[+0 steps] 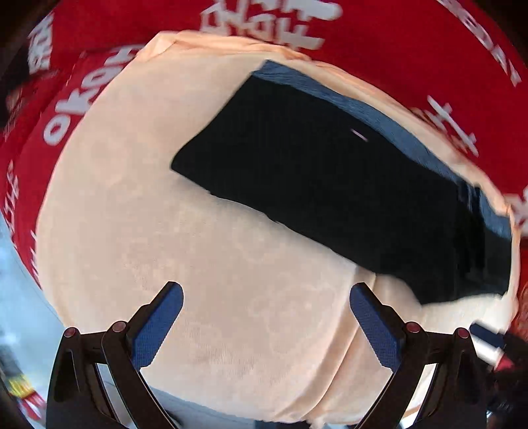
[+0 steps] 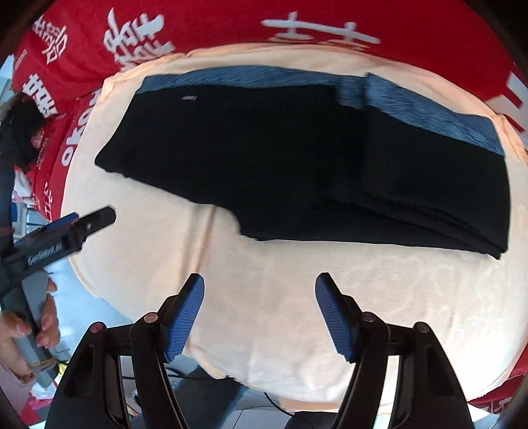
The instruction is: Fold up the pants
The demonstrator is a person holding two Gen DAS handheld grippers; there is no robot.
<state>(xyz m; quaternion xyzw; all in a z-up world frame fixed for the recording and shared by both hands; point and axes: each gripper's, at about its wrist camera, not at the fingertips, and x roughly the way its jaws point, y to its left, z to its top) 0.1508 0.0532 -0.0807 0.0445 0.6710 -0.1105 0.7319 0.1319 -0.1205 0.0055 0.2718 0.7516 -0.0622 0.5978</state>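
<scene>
One pair of dark pants (image 2: 297,158) lay folded into a long flat strip on a cream cloth (image 2: 280,297) that covered the table. A blue-grey band (image 2: 429,105) ran along the far edge of the pants. On the right end, the fabric was doubled over in stacked layers; the left end tapered to a single layer with a small light tag (image 2: 190,97) near the far edge. In the left wrist view the pants (image 1: 330,171) ran diagonally, from the centre toward the right rim of the cloth (image 1: 198,231), and the picture was blurred.

A red banner (image 2: 231,26) with white characters lay under the cloth and showed beyond its far and left edges.

The right gripper (image 2: 259,313) hung above bare cloth on the near side of the pants, well apart from them. Its blue pads (image 2: 184,323) stood wide apart with nothing between them.

The left gripper (image 1: 265,325) also hung above bare cloth, near a crease, short of the pants. Its jaws stood apart and empty. In the right wrist view it (image 2: 95,214) entered from the left edge, with the person's hand (image 2: 33,326) around its grey handle.
</scene>
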